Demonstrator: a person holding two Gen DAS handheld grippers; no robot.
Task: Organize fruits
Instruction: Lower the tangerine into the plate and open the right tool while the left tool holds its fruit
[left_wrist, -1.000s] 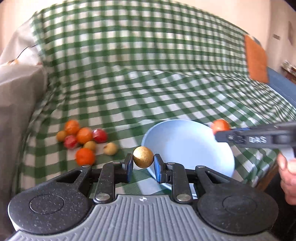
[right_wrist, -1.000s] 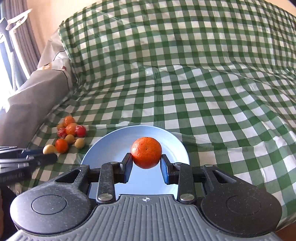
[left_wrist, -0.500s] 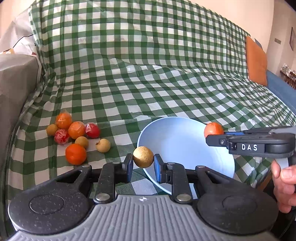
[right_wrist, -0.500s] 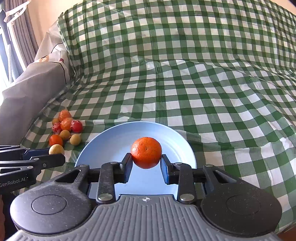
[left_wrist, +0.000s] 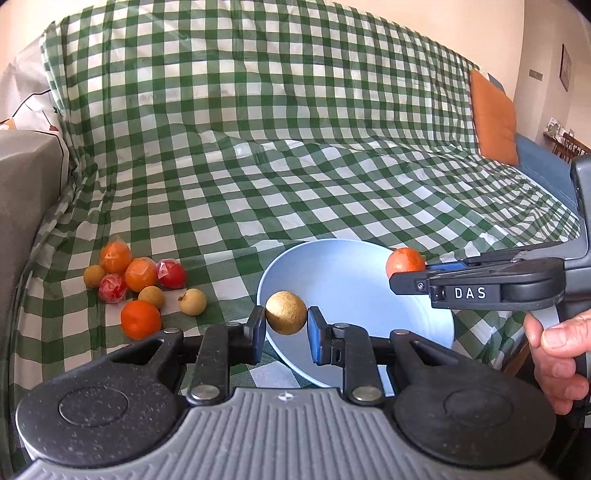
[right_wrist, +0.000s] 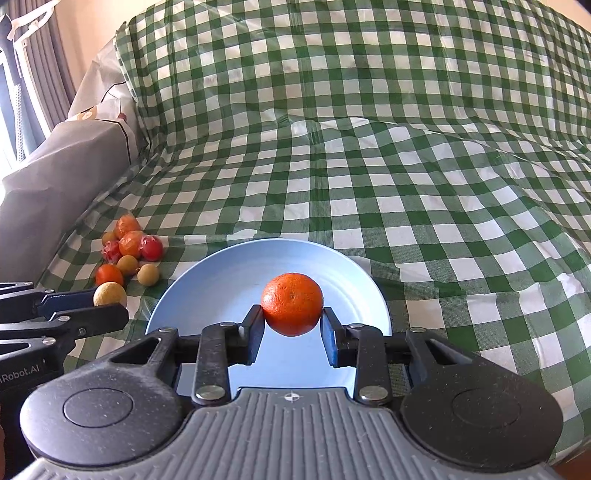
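Low in the centre of the left wrist view, the left gripper has its two black fingers closed on a small round golden-brown fruit, held over the near-left rim of the round pale blue plate. At centre right of that frame, the right gripper reaches in sideways, with a person's hand on its handle at the right edge. In the right wrist view its fingers are closed to the width of a round orange mandarin and clamp it above the middle of the plate. At centre left of both frames a cluster of loose fruits lies on the green and white checked cloth: oranges, red ones and small yellowish ones, touching or just beside one another, near the plate's left side. An orange cushion stands at upper right.
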